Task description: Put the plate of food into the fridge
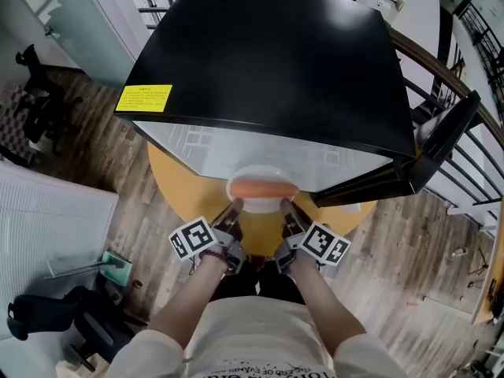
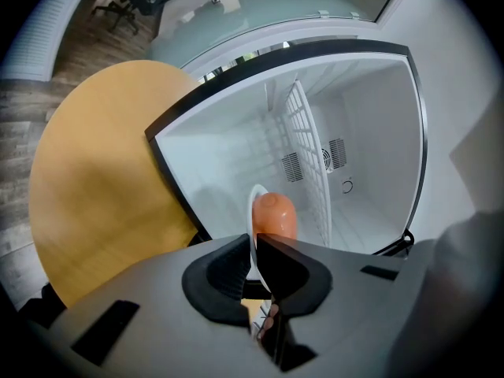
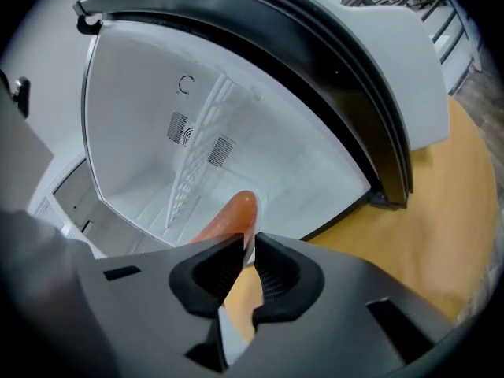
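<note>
The boxy black fridge looks smooth and semi-gloss outside, white plastic inside — under it, the round yellow wooden table is matt.

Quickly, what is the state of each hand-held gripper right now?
Left hand-held gripper: closed on the rim of the plate.
Right hand-held gripper: closed on the opposite rim of the plate.

Beyond the left tool and the right tool, the plate's far half lay hidden under the fridge's black top, which also covered most of the surface. Each tool's own body cut off the plate's near rim. The fridge's yellow label was too small to read.
</note>
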Action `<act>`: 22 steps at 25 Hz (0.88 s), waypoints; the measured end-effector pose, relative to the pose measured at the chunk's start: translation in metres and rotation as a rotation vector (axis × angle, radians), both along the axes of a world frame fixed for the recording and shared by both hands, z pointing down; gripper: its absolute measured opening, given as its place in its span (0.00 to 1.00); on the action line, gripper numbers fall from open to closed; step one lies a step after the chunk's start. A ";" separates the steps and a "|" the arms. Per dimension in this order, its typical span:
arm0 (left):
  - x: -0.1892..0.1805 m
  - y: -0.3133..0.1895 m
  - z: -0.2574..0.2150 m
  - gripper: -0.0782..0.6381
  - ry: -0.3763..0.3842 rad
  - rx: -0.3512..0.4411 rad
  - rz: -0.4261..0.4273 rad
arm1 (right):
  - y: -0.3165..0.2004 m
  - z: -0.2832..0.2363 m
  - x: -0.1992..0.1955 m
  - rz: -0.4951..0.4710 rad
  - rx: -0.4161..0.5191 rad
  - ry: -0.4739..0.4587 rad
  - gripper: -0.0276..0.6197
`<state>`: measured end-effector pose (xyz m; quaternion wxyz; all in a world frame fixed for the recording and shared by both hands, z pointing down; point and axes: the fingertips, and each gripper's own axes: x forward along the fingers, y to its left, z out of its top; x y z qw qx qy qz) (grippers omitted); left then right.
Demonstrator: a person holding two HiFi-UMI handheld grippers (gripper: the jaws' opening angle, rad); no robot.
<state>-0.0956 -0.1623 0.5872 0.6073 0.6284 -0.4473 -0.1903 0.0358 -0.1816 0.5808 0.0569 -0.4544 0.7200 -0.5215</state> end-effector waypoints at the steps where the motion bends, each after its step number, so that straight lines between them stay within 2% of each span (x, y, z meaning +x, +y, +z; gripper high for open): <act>1: -0.001 -0.004 0.002 0.17 -0.001 0.002 -0.001 | -0.004 0.002 0.000 0.005 0.002 0.001 0.14; 22: -0.008 -0.067 0.047 0.17 -0.023 -0.038 0.005 | -0.062 0.046 -0.007 0.063 -0.016 0.054 0.14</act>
